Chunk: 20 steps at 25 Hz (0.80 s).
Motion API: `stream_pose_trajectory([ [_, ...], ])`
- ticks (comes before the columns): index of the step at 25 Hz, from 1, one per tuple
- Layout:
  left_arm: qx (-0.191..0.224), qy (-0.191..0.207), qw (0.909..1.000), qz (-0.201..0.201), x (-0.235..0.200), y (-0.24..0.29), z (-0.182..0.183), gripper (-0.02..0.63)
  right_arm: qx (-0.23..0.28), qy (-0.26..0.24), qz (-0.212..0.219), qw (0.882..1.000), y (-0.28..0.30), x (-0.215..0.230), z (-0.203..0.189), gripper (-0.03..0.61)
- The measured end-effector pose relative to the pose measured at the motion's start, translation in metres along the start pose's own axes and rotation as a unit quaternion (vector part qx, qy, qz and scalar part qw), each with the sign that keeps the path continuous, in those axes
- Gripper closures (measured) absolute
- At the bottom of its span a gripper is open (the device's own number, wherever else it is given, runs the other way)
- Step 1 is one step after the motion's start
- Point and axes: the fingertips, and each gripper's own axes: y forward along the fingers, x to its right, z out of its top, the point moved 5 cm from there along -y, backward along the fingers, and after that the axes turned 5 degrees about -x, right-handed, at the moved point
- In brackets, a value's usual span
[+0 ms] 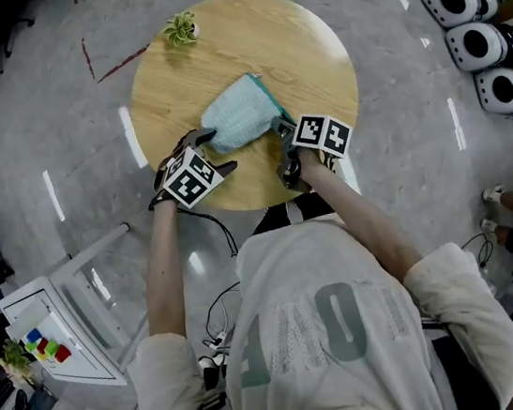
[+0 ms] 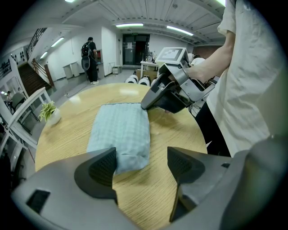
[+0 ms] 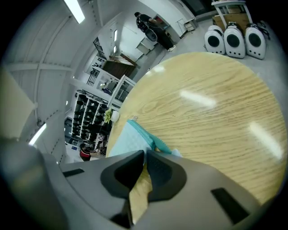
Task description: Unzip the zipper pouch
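Note:
A light blue zipper pouch lies on the round wooden table, its teal zip edge along one long side. My right gripper is at the pouch's near right corner; in the right gripper view its jaws stand pressed together on the cloth at that end of the zip. My left gripper is at the near left end. In the left gripper view it stands open, with the pouch's end lying against the left pad. The right gripper shows there at the far corner.
A small potted plant stands at the table's far left rim. Three white rounded devices sit on the floor to the right. A white rack stands at the lower left. The table's near edge is just under both grippers.

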Motion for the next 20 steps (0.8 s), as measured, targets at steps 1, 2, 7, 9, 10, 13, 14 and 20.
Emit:
stream_pose_trajectory([
  [1, 0.001, -0.001, 1.0, 0.0, 0.0, -0.001, 0.0, 0.279, 0.002, -0.006, 0.0, 1.0, -0.001, -0.002, 0.001, 0.535],
  [2, 0.003, -0.002, 1.0, 0.0, 0.0, -0.002, 0.0, 0.279, 0.004, -0.016, 0.0, 1.0, -0.002, -0.005, 0.002, 0.541],
  [7, 0.038, -0.022, 0.999, 0.004, -0.001, -0.012, 0.009, 0.278, 0.021, -0.122, 0.004, 0.992, -0.017, -0.026, 0.018, 0.548],
  [9, 0.058, -0.032, 0.9978, 0.011, -0.002, -0.022, 0.014, 0.279, 0.03, -0.189, 0.009, 0.982, -0.027, -0.039, 0.027, 0.548],
  [10, 0.071, -0.036, 0.9967, 0.015, -0.002, -0.029, 0.018, 0.279, 0.036, -0.226, 0.012, 0.973, -0.033, -0.046, 0.032, 0.548],
  [13, 0.123, -0.062, 0.99, 0.031, -0.005, -0.053, 0.032, 0.279, 0.053, -0.337, 0.026, 0.94, -0.054, -0.07, 0.044, 0.548],
  [14, 0.144, -0.076, 0.9859, 0.039, -0.008, -0.061, 0.036, 0.279, 0.058, -0.373, 0.033, 0.926, -0.061, -0.078, 0.047, 0.549],
  [20, 0.306, -0.216, 0.9266, 0.04, -0.038, -0.091, 0.056, 0.278, 0.061, -0.538, 0.076, 0.837, -0.102, -0.12, 0.047, 0.549],
])
